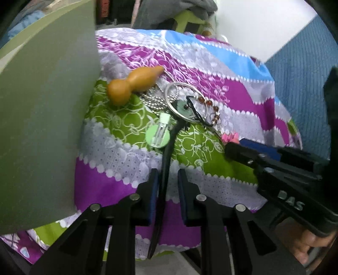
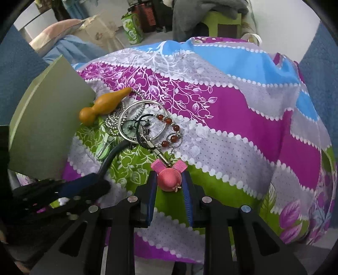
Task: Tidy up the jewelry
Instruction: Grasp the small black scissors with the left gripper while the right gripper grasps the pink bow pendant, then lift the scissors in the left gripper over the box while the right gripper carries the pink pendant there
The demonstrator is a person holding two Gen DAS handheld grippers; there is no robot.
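A tangle of jewelry lies on the patterned cloth: an orange gourd pendant (image 1: 135,83) (image 2: 103,104) on a ball chain, a silver bangle (image 1: 183,101) (image 2: 141,120), a red-bead bracelet (image 1: 213,112) (image 2: 172,132) and a green hair clip (image 1: 158,134) (image 2: 104,148). My left gripper (image 1: 168,184) (image 2: 99,182) has a black cord (image 1: 166,160) (image 2: 112,156) running between its narrowly parted fingers toward the pile. My right gripper (image 2: 170,184) (image 1: 234,148) is shut on a pink bunny charm (image 2: 169,176) (image 1: 230,136), which is linked by a clasp to the pile.
A grey-green box lid (image 1: 42,118) (image 2: 46,124) stands at the left, beside the gourd. The cloth (image 2: 232,131) covers a rounded table. Blue fabric (image 1: 302,72) hangs at the sides. A grey garment on a green stool (image 2: 211,12) and cartons stand behind.
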